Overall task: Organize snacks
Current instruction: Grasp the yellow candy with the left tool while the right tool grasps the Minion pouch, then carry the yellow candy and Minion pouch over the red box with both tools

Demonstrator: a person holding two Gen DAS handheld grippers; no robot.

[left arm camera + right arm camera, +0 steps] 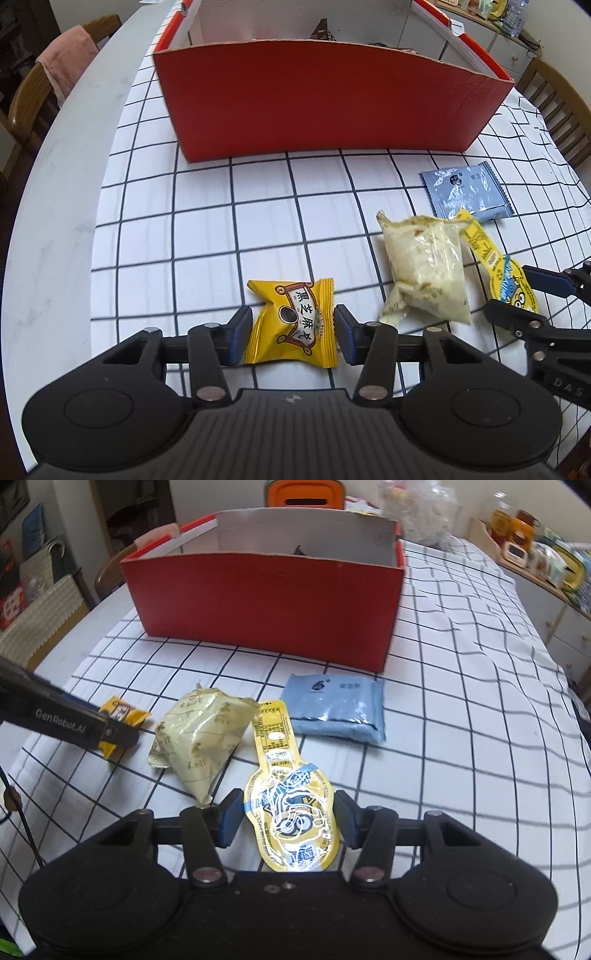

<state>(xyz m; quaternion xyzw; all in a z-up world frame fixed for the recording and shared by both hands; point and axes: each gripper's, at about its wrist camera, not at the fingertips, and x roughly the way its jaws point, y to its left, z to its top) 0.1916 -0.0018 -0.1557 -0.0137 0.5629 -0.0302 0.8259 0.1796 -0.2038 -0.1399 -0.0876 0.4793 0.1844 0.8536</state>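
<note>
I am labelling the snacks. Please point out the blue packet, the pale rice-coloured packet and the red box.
blue packet (334,709), right wrist view, middle of its face.
pale packet (424,269), left wrist view, its bulging centre.
red box (325,99), left wrist view, near wall.

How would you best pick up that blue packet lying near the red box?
Grip the blue packet across its short width at mid-length, coming straight down from above. It lies flat on the checked cloth, and its long edges give the jaws parallel sides.

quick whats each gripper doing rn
left gripper: shut on the yellow packet
right gripper: shut on the yellow pouch
</note>
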